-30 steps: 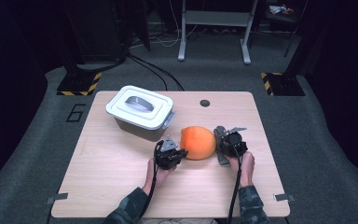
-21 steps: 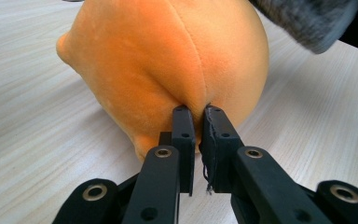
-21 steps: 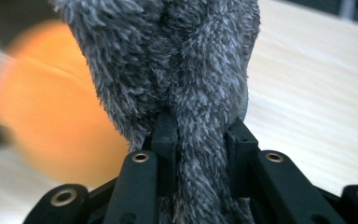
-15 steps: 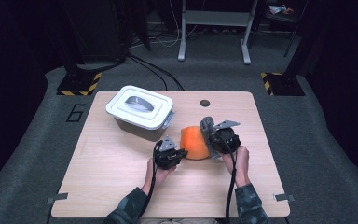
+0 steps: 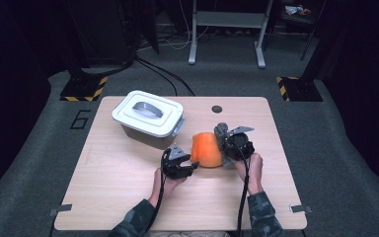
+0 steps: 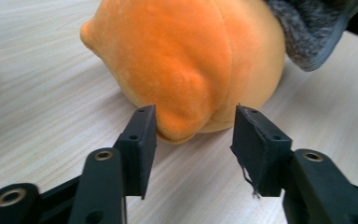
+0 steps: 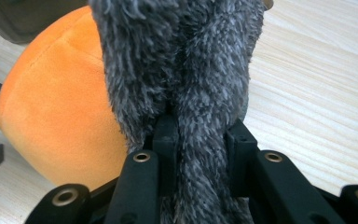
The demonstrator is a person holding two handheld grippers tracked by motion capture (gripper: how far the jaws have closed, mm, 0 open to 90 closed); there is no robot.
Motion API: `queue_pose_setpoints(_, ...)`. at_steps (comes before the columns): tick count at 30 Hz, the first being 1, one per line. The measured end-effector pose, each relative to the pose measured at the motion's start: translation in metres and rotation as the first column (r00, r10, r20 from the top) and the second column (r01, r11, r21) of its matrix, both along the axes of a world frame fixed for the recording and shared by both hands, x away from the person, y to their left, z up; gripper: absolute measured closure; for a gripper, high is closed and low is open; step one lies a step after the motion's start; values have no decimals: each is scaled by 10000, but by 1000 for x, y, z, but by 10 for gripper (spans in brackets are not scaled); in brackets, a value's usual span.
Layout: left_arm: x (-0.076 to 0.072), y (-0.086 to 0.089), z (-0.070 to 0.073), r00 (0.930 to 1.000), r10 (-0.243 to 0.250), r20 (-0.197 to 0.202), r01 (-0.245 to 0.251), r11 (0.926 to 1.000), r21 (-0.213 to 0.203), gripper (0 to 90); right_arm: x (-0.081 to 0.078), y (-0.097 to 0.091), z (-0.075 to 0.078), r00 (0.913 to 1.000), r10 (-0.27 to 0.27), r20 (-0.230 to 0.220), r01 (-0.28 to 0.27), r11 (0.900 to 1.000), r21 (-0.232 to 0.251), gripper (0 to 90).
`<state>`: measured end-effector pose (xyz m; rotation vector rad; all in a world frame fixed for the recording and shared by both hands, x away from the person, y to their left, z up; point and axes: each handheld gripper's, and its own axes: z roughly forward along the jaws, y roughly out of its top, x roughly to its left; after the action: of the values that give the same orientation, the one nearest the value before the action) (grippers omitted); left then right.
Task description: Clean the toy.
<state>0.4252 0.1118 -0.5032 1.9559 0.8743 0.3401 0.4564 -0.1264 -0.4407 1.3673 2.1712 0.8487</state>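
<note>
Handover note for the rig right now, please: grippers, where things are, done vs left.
Left gripper: jaws have just been opening; they stand apart around the lower edge of the orange plush toy, not clamping it.
Right gripper: shut on the toy's grey furry part, toy tilted up on that side.
Toy sits mid-table, between the two grippers. White lidded box stands behind and left of it, lid on.
Done: the left has let go; the right alone holds the toy.
Left: probably moving the toy; the box would need opening first.
</note>
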Motion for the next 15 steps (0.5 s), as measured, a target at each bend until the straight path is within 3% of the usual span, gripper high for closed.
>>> queue_pose_setpoints(2, 1, -2, -1, 10000, -52, 65, 51, 9999, 95, 492, 0, 0, -1, 10000, 44, 68, -44, 10000, -12, 709)
queue_pose_setpoints(3, 0, -8, -2, 9999, -17, 170, 11, 9993, 368, 513, 0, 0, -1, 10000, 33, 85, -32, 10000, -26, 709)
queue_pose_setpoints(7, 2, -12, -4, 9994, -63, 340, 43, 9982, 597, 615, -2, 0, -1, 9998, 85, 174, -85, 10000, -33, 709)
queue_pose_setpoints(8, 3, -12, -3, 9994, -113, 341, 92, 9980, 618, 687, -4, -2, -1, 9998, 80, 177, -81, 9999, 104, 708)
queue_pose_setpoints(10, 3, -12, -1, 9991, -185, 390, 164, 9984, 536, 744, -5, -6, 0, 9995, 6, 313, -16, 9995, 325, 708)
queue_pose_setpoints(15, 1, -11, 6, 9966, -469, 677, 438, 9979, 468, 801, -13, -13, 9, 9979, -4, 644, -32, 9985, 548, 710)
